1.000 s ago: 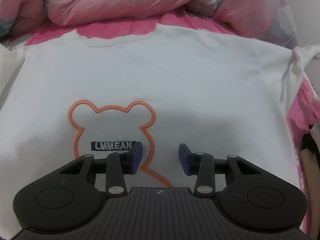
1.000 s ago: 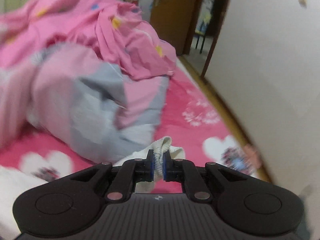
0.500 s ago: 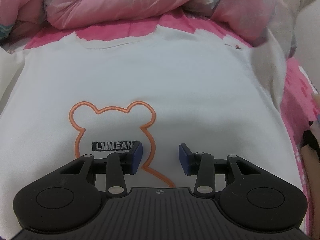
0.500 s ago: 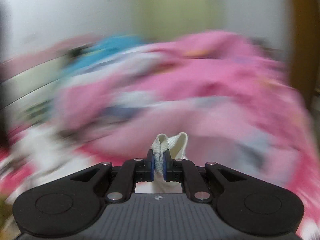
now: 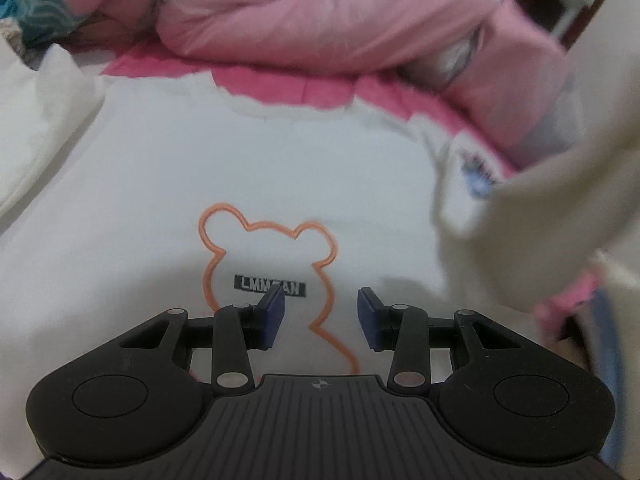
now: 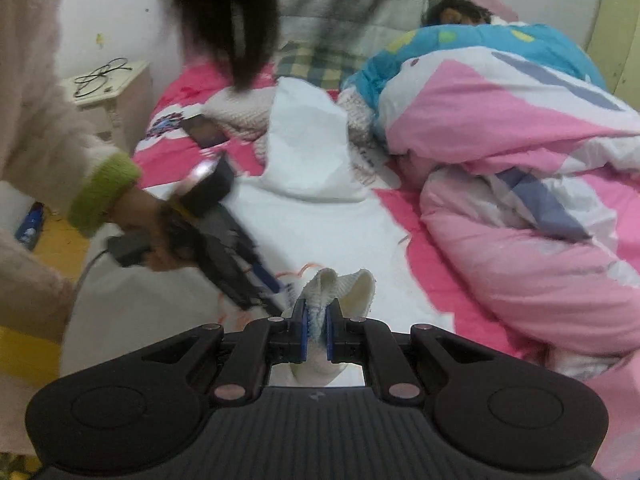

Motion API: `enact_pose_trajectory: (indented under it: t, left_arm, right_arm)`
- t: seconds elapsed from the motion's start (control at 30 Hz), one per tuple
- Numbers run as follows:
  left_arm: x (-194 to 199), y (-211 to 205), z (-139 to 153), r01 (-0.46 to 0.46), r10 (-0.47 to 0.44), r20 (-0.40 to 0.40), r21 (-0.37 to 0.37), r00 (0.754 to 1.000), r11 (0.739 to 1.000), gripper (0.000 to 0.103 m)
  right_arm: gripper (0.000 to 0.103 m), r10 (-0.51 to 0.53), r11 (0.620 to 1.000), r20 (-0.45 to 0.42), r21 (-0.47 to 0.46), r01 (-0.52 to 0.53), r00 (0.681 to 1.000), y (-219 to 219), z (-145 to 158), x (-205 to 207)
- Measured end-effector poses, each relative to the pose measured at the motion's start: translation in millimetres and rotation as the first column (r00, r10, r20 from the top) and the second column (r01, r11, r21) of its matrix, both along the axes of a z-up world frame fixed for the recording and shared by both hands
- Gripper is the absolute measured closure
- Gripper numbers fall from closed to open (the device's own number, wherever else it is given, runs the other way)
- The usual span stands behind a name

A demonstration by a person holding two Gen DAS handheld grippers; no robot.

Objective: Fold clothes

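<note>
A white sweatshirt (image 5: 240, 168) with an orange bear outline (image 5: 208, 272) and a black label lies flat on the bed. My left gripper (image 5: 320, 304) hovers open just above the bear, nothing between its blue pads. In the right wrist view my right gripper (image 6: 316, 316) is shut on the ribbed cuff (image 6: 344, 288) of the sweatshirt's sleeve. That sleeve (image 5: 540, 208) hangs lifted and blurred over the shirt's right side. The left gripper (image 6: 276, 286), held by a hand with a green cuff, shows close to the left of the held cuff, above the shirt body (image 6: 320, 232).
A bunched pink quilt (image 5: 320, 20) lies along the far side of the shirt, on the right (image 6: 520, 200) in the right wrist view. Beyond it are a blue quilt (image 6: 480, 44), a white cloth heap (image 6: 308, 144), a dark phone (image 6: 206, 132) and a bedside table (image 6: 108, 84).
My right gripper has swung round fast with the cuff, from facing the door to facing across the bed. The sleeve now hangs over the shirt's right side. The left gripper rose and rolled slightly.
</note>
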State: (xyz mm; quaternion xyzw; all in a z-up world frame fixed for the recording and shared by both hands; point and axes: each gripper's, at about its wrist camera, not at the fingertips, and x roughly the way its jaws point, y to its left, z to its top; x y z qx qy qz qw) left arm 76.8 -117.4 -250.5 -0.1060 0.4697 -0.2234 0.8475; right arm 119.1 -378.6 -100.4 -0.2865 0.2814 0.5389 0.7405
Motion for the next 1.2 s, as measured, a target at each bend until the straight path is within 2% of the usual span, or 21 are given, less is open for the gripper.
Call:
enact_pose_trajectory:
  t: [0.07, 0.13, 0.2, 0.27, 0.33, 0.4, 0.5, 0.57, 0.63, 0.7, 0.73, 0.83, 0.9, 0.93, 0.97, 1.0, 1.03, 1.1, 1.13, 1.2]
  left_arm:
    - [-2.0, 8.6, 5.1, 0.003, -0.004, -0.021, -0.055, 1.000, 0.999, 0.062]
    - [-3.4, 13.6, 7.9, 0.004, -0.007, -0.028, -0.084, 1.000, 0.996, 0.060]
    - [-4.2, 16.2, 9.9, 0.013, -0.015, -0.024, -0.090, 1.000, 0.996, 0.056]
    - [-3.4, 17.8, 10.3, 0.018, -0.019, -0.016, -0.084, 1.000, 0.996, 0.056]
    - [-0.9, 18.2, 10.2, 0.022, -0.022, -0.005, -0.072, 1.000, 0.997, 0.056]
    - [0.8, 19.2, 11.2, 0.034, -0.033, 0.015, -0.043, 0.999, 0.998, 0.054]
    - [5.4, 12.8, 11.8, 0.100, -0.105, 0.070, 0.064, 0.992, 0.993, 0.053]
    - [7.4, 4.7, 11.6, 0.170, -0.189, 0.116, 0.158, 0.975, 0.973, 0.053]
    - [7.5, -8.0, 9.3, 0.272, -0.321, 0.165, 0.266, 0.932, 0.925, 0.053]
    - [7.0, -21.2, 5.0, 0.369, -0.458, 0.198, 0.362, 0.867, 0.856, 0.053]
    - [6.3, -28.1, 1.1, 0.411, -0.519, 0.204, 0.406, 0.830, 0.817, 0.053]
    - [3.8, -46.9, -13.9, 0.510, -0.678, 0.197, 0.521, 0.708, 0.684, 0.051]
    - [1.6, -56.0, -25.9, 0.552, -0.756, 0.171, 0.585, 0.632, 0.594, 0.051]
    - [0.1, -59.7, -32.0, 0.566, -0.788, 0.156, 0.614, 0.596, 0.550, 0.051]
    - [-0.2, -61.7, -37.4, 0.570, -0.808, 0.146, 0.637, 0.571, 0.519, 0.051]
    - [-0.8, -63.3, -42.0, 0.573, -0.825, 0.142, 0.655, 0.548, 0.493, 0.051]
    - [-1.3, -64.0, -44.5, 0.571, -0.834, 0.144, 0.665, 0.533, 0.480, 0.051]
    - [-1.9, -65.1, -48.7, 0.570, -0.850, 0.150, 0.681, 0.506, 0.460, 0.051]
    - [-1.8, -65.2, -49.7, 0.569, -0.853, 0.157, 0.684, 0.498, 0.458, 0.051]
    - [-0.8, -65.1, -51.2, 0.568, -0.857, 0.170, 0.684, 0.486, 0.458, 0.051]
  right_arm:
    - [0.088, -0.042, 0.998, -0.022, 0.051, 0.043, 0.999, 13.7, -6.1, 7.8]
    - [0.055, -0.099, 0.988, -0.057, 0.111, 0.105, 0.993, 26.4, -10.5, 16.5]
    - [0.053, -0.179, 0.965, -0.090, 0.178, 0.193, 0.980, 30.2, -8.4, 28.4]
    - [0.053, -0.296, 0.917, -0.156, 0.230, 0.326, 0.942, 17.9, -0.9, 35.6]
    - [0.053, -0.410, 0.845, -0.254, 0.257, 0.469, 0.876, -1.0, 2.4, 38.8]
    - [0.053, -0.496, 0.760, -0.374, 0.250, 0.600, 0.784, -23.5, 0.7, 36.6]
    - [0.053, -0.562, 0.647, -0.514, 0.215, 0.732, 0.648, -46.0, -14.6, 18.8]
    - [0.053, -0.593, 0.593, -0.572, 0.166, 0.788, 0.567, -48.7, -33.1, 5.7]
    - [0.053, -0.620, 0.546, -0.615, 0.107, 0.831, 0.487, -47.2, -54.1, -7.8]
    - [0.053, -0.651, 0.481, -0.658, 0.027, 0.876, 0.378, -44.2, -82.0, -18.6]
    - [0.053, -0.673, 0.439, -0.668, -0.015, 0.898, 0.318, -43.2, -96.0, -21.9]
    - [0.053, -0.725, 0.280, -0.676, -0.115, 0.953, 0.131, -45.2, -134.2, -27.4]
    - [0.053, -0.696, 0.167, -0.718, -0.172, 0.971, -0.008, -50.9, -159.6, -28.6]
    - [0.053, -0.667, 0.130, -0.742, -0.193, 0.972, -0.058, -52.8, -170.8, -29.8]
    - [0.053, -0.645, 0.101, -0.758, -0.209, 0.973, -0.096, -53.3, -179.2, -30.3]
    - [0.053, -0.629, 0.079, -0.768, -0.222, 0.972, -0.124, -52.3, -185.8, -29.6]
    - [0.053, -0.610, 0.062, -0.778, -0.231, 0.971, -0.147, -50.8, -191.3, -28.7]
    - [0.053, -0.573, 0.052, -0.802, -0.241, 0.969, -0.168, -44.6, -198.2, -26.1]
    - [0.053, -0.578, 0.061, -0.800, -0.237, 0.969, -0.160, -39.4, -198.5, -25.0]
    - [0.055, -0.640, 0.103, -0.763, -0.209, 0.973, -0.096, -24.3, -193.6, -21.2]
